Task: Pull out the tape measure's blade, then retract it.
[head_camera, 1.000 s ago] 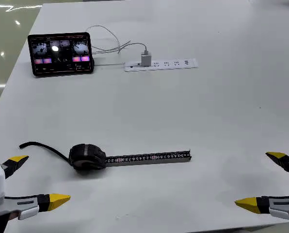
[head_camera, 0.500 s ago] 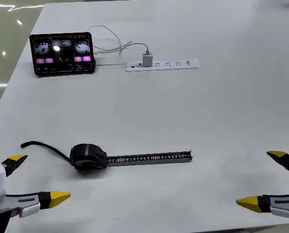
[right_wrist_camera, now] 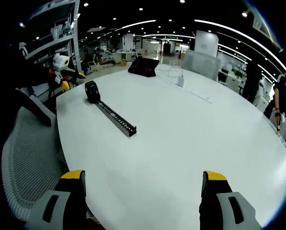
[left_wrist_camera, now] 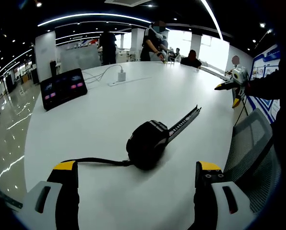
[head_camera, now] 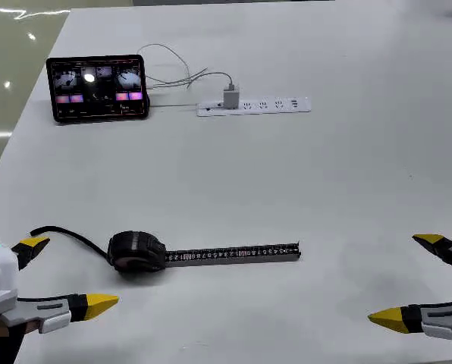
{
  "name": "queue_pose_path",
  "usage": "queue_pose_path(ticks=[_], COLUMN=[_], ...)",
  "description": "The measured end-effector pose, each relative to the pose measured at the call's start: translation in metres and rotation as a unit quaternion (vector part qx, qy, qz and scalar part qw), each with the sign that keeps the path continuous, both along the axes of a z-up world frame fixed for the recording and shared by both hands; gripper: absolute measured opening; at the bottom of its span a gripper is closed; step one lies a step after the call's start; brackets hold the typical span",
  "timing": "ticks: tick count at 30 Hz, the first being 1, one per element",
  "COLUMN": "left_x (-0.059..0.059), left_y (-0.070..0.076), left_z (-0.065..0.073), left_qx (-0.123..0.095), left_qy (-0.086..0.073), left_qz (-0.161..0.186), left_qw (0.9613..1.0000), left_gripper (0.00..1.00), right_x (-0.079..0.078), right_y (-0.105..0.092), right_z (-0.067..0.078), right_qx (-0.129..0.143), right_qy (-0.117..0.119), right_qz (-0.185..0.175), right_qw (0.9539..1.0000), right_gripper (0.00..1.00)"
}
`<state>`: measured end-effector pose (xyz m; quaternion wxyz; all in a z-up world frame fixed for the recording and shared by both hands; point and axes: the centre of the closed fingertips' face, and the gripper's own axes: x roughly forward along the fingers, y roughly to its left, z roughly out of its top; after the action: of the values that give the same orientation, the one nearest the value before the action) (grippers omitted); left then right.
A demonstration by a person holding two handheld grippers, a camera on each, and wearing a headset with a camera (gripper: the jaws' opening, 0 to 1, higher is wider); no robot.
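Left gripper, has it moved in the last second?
Yes, slightly. The left gripper has edged forward, closing on the tape measure, which keeps its place relative to the tablet.

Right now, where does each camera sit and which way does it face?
Head view: on the headset, looking forward and down at the tape measure with its blade out; the left gripper and right gripper, both open, are at the bottom corners.
Left gripper view: on the left gripper, facing the tape measure close ahead; own jaws below.
Right gripper view: on the right gripper, facing the blade's free end from farther off; own jaws below.
Shared: each gripper view sees the tape measure and the other gripper.
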<state>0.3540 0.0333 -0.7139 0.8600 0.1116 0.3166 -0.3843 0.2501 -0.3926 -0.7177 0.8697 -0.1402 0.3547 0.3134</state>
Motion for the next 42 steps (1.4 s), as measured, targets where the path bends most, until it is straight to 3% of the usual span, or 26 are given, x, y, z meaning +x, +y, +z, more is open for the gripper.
queue_pose_path(ticks=[11,19,26,34,37,42], left_x=[0.006,0.019,0.023,0.024,0.024,0.024], left_y=[-0.019,-0.032,-0.045,-0.06,-0.067,-0.079], left_z=[-0.001,0.008,0.008,0.012,0.012,0.01], left_qx=[-0.004,-0.018,-0.017,-0.015,-0.009,-0.017], left_qy=[0.005,-0.003,-0.008,-0.013,-0.024,-0.019], left_qz=[0.011,0.04,0.038,0.044,0.04,0.042], left_qw=[0.9999,0.999,0.9991,0.9988,0.9989,0.9988], left_gripper=[0.98,0.99,0.99,0.99,0.96,0.99], right_x=[0.015,0.03,0.039,0.05,0.054,0.059], right_y=[0.008,0.018,0.026,0.036,0.039,0.044], right_z=[0.005,0.008,0.007,0.007,0.007,0.005], right_qx=[-0.026,-0.031,-0.036,-0.051,-0.051,-0.061], right_qy=[0.006,0.016,0.023,0.024,0.028,0.034], right_qz=[0.041,0.069,0.079,0.115,0.121,0.14], right_qw=[0.9988,0.997,0.9959,0.9918,0.991,0.9877], right_gripper=[0.99,0.99,0.99,0.99,0.99,0.99])
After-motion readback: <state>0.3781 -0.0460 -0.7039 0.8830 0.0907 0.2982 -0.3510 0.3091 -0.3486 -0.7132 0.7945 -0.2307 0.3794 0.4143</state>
